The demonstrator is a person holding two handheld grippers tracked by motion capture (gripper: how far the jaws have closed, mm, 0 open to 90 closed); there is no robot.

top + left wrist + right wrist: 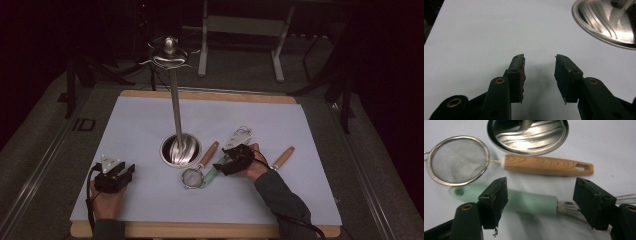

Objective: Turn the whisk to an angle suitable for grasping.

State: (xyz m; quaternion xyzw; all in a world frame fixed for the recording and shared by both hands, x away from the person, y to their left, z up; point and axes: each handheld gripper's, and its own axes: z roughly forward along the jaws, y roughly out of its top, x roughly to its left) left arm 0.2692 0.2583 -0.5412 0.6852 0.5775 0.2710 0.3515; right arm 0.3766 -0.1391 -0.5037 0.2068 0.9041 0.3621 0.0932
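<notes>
The right gripper (540,202) hangs over the whisk (521,201), jaws spread wide and clear of its mint-green handle, which lies on the white tabletop (280,125) beside the strainer (459,160). The left gripper (539,75) rests apart, jaws released around nothing.

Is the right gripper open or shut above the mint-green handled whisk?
Open: the right gripper jaws stand wide apart above the mint-green handled whisk, not pressing it.

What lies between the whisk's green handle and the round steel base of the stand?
The strainer with its wooden handle lies between the whisk's green handle and the steel base, as the right gripper view shows.
</notes>
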